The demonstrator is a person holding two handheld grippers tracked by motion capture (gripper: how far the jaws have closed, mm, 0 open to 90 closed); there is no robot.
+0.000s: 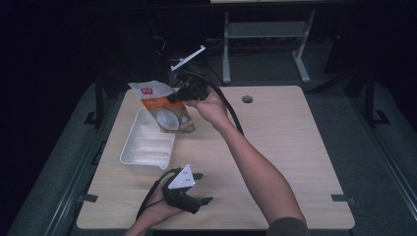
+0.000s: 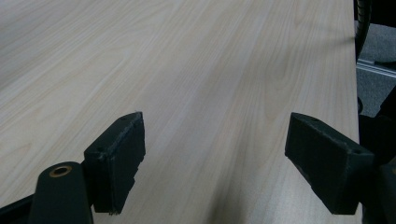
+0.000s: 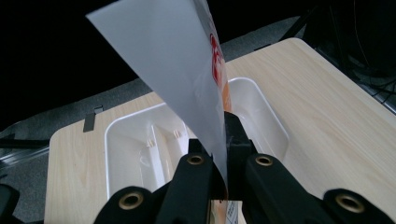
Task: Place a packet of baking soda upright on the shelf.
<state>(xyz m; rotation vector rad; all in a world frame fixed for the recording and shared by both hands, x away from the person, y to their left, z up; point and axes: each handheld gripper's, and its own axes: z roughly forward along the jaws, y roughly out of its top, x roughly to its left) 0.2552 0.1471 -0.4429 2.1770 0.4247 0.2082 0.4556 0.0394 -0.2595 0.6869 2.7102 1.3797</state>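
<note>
The right gripper (image 1: 183, 95) is clamped on the edge of a flat white-and-orange printed plastic pouch (image 1: 164, 110), holding it in the air over the far end of a white rectangular plastic tray (image 1: 132, 147); its lower corner may touch the tray, though that is hard to judge. The left gripper (image 1: 202, 188) rests low at the near edge of the pale wooden table (image 1: 285, 142), jaws spread wide and empty.

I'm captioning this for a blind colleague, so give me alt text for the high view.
The right gripper holds a snack pouch up over a white tray at the left of a wooden table. The left gripper rests open near the table's front edge, with nothing between its jaws.
</note>
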